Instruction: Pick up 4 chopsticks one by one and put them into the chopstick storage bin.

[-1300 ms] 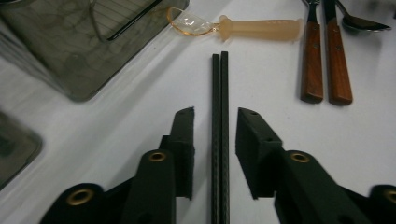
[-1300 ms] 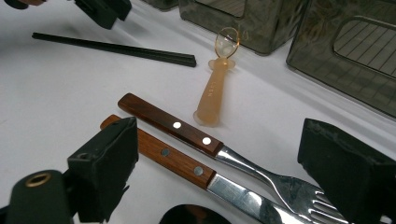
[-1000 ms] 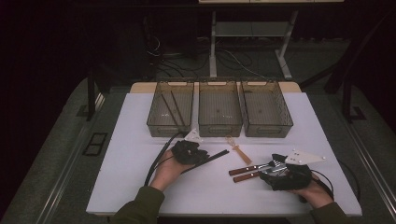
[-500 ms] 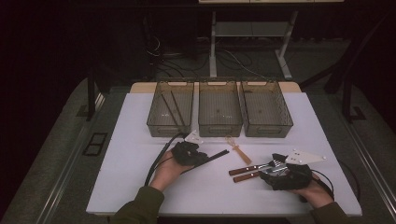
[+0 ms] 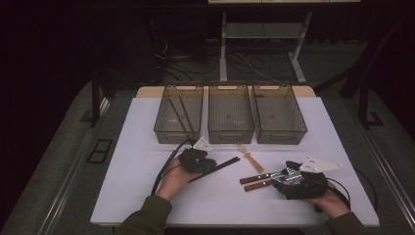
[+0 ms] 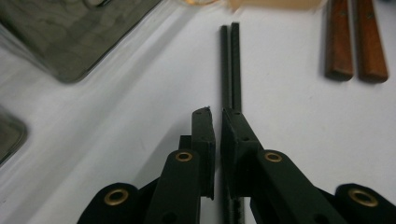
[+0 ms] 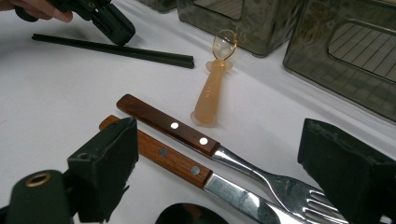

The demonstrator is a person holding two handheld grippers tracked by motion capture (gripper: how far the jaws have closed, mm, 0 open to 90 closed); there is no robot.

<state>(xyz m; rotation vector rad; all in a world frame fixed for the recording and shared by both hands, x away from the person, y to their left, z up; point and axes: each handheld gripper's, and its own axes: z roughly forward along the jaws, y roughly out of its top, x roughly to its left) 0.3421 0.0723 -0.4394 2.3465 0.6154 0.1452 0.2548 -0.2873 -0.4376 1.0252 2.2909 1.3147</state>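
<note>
chopsticks point(image 6: 231, 70): black pair flat on white worktop point(image 5: 142, 147), in front of bins, near ends clamped | left tool point(image 6: 218, 126): jaws narrow, closed on chopsticks | right tool point(image 7: 219, 172): jaws wide, straddling two wood-handled forks point(image 7: 187, 140), no grip | amber spoon point(image 7: 212, 93) between chopsticks and forks

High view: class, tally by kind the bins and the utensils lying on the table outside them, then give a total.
Bins: 3
Black chopsticks: 2
Wooden-handled cutlery: 2
Plastic spoon: 1
Total: 8
</note>
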